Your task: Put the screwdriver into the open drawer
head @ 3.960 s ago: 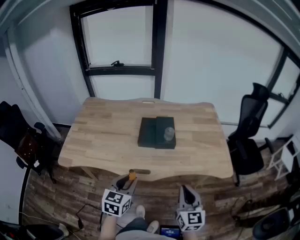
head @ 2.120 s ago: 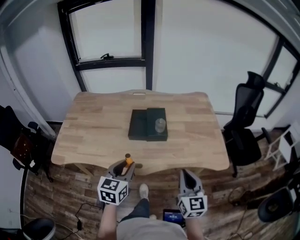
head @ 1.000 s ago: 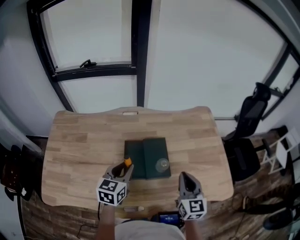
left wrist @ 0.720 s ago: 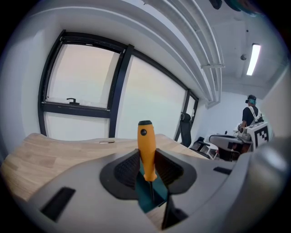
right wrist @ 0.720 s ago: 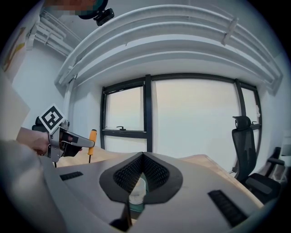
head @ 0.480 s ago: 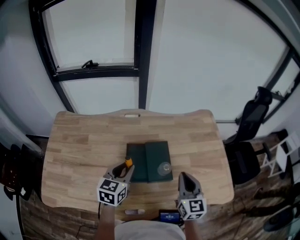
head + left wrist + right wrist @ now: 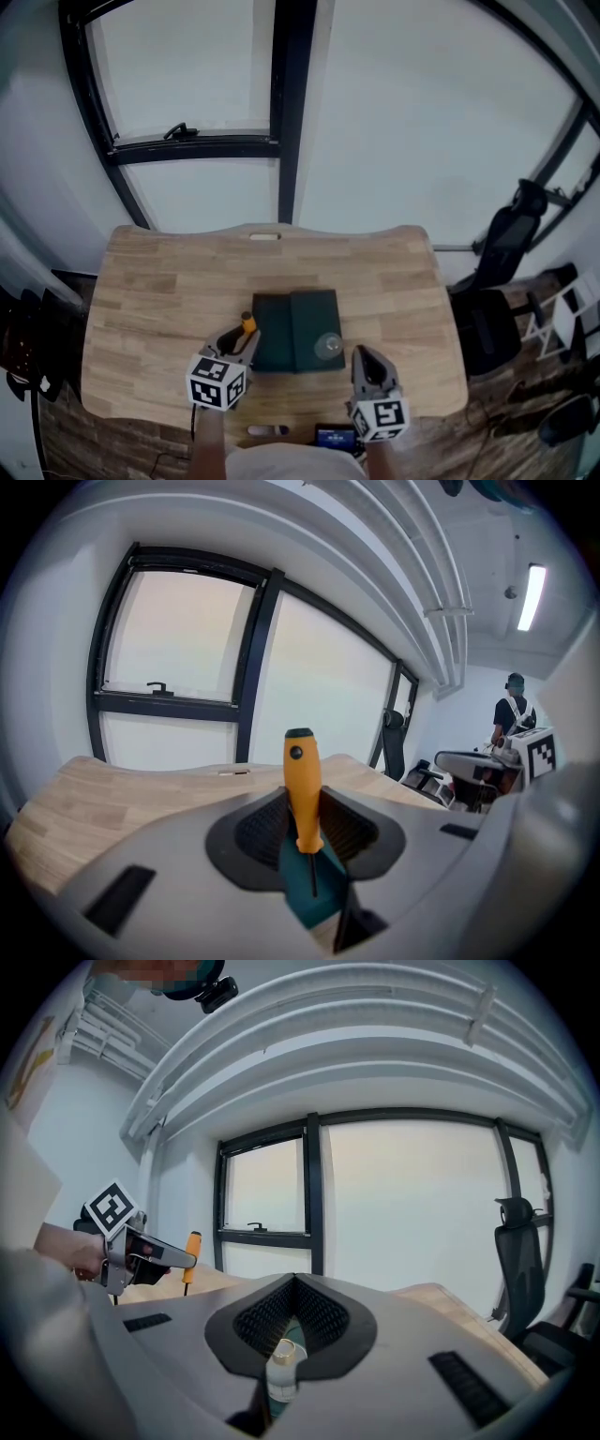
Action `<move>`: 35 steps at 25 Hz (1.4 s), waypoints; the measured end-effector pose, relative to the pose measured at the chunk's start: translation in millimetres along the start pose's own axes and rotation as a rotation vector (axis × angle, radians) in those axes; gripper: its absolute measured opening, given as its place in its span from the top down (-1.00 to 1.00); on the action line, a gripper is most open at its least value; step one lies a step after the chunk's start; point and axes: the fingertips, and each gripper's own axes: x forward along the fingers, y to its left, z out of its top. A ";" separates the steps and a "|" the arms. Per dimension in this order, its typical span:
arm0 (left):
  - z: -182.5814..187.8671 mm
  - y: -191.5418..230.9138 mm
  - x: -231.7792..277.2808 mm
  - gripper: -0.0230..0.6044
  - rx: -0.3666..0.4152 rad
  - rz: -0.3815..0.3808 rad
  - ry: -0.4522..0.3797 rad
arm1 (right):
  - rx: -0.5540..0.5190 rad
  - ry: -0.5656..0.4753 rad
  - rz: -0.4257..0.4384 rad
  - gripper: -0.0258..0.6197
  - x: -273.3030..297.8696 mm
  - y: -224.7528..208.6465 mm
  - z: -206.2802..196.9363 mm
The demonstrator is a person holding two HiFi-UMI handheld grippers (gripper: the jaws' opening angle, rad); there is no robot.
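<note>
- Two tools sit low over the near part of a light wooden counter (image 7: 150, 300), one in each hand.
- Left hand-held gripper (image 7: 240, 339): its jaws pinch an orange-handled screwdriver (image 7: 300, 785) by the lower handle. The handle stands upright and the thin shaft points down.
- The screwdriver is above the left edge of a dark green flat box (image 7: 281, 342) at mid-counter, not inside it.
- A small clear bottle (image 7: 328, 346) stands on the box's right part.
- Right hand-held gripper (image 7: 362, 357): jaws pressed together, holding nothing, just right of the bottle.
</note>
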 end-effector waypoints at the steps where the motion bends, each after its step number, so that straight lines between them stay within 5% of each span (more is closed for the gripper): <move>1: -0.7 1.1 2.8 0.59 0.000 -0.001 0.004 | 0.001 -0.001 0.002 0.93 2.9 -0.8 -0.7; 35: -55.3 4.5 59.2 0.59 -0.002 -0.038 0.183 | 0.053 0.101 0.035 0.93 46.2 -17.5 -48.4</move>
